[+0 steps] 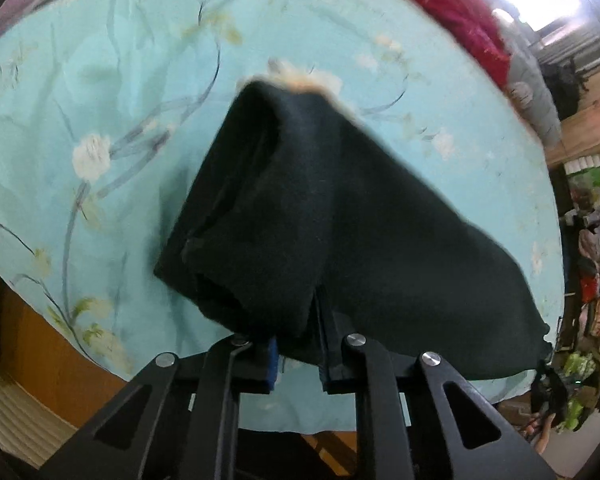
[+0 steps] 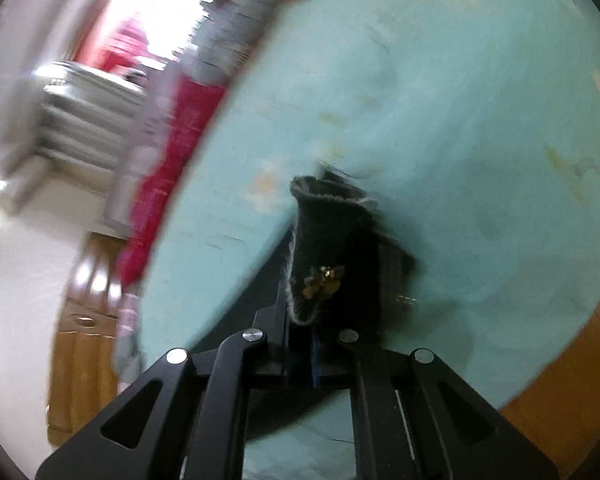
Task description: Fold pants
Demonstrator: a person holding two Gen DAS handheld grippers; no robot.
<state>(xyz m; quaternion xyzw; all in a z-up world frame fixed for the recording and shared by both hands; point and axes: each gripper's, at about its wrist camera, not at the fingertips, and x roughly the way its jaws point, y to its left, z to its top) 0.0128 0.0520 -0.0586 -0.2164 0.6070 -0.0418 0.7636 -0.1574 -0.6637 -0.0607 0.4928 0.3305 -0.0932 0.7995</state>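
Dark, nearly black pants [image 1: 320,220] hang bunched over a light-blue floral sheet [image 1: 100,100]. In the left wrist view the cloth drapes over my left gripper [image 1: 300,344] and hides its fingertips. The blue pads [image 1: 273,360] stand close together with the fabric gathered between them. In the blurred right wrist view my right gripper [image 2: 302,332] is shut on another part of the pants [image 2: 328,232]. That part has a frayed pale edge and a small gold fitting, and it stands up from the fingers above the sheet [image 2: 460,120].
A red fabric [image 1: 452,4] lies along the sheet's far edge and also shows as the red fabric [image 2: 172,152] in the right wrist view. Wooden boards [image 1: 52,360] show below the sheet's near edge. Clothes and clutter [image 1: 592,264] crowd the floor at the right. A wooden cabinet [image 2: 80,340] stands at the left.
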